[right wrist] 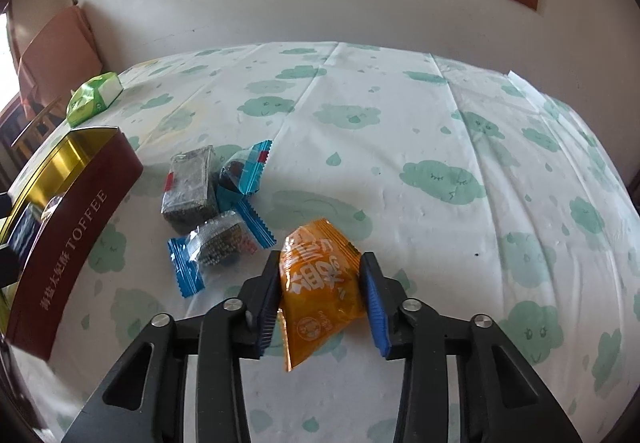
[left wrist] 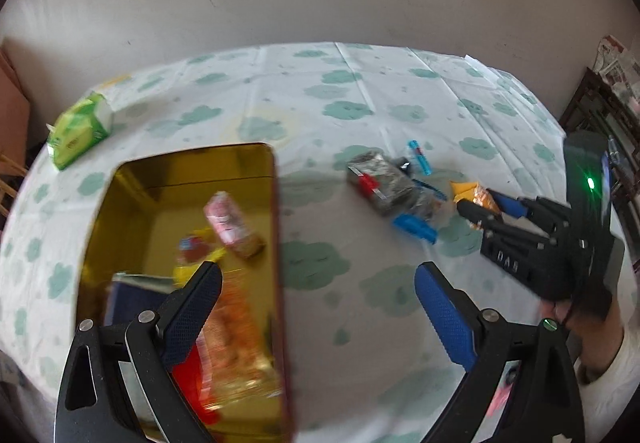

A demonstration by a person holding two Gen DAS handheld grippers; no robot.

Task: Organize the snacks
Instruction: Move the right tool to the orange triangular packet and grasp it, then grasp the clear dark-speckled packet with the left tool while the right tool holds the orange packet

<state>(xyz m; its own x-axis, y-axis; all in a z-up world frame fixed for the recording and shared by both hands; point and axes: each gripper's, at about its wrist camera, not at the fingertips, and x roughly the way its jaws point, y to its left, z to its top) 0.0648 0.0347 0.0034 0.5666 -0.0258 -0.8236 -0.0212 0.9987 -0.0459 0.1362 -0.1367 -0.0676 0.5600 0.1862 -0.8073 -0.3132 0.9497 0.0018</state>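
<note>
Item: orange snack packet (right wrist: 320, 283), lying between the pads of the right claw (right wrist: 320, 271), which is closing on it; both pads look to be touching or just meeting its edges, though a firm pinch cannot be confirmed, and whether the packet is resting on the table (right wrist: 400, 123) or already lifting cannot be told. Destination: gold-lined toffee tin (right wrist: 72, 211), standing well to the left of the right claw, already holding several wrapped snacks. Left claw (left wrist: 320, 283): hanging open and empty, its left finger over the tin's interior (left wrist: 180, 203), its right finger over bare tablecloth. Remaining stock: three packets in a cluster ahead and left of the right claw, namely a dark block packet (right wrist: 190, 187), a blue-ended packet (right wrist: 240, 175) and a second blue-ended packet (right wrist: 216, 243) nearest the claw. Also present: green tissue pack (right wrist: 94, 97), far ahead-left, likely not part of the sorting. Handling note: the orange packet is thin, glossy film, so it is probably slipping easily; closing squarely across its puffed middle, not on a crimped edge, is advisable before lifting. Carrying note: the route to the tin is passing over the cluster, so lifting clear first is wise. Release note: opening only once above the tin's floor, away from the left claw.
</note>
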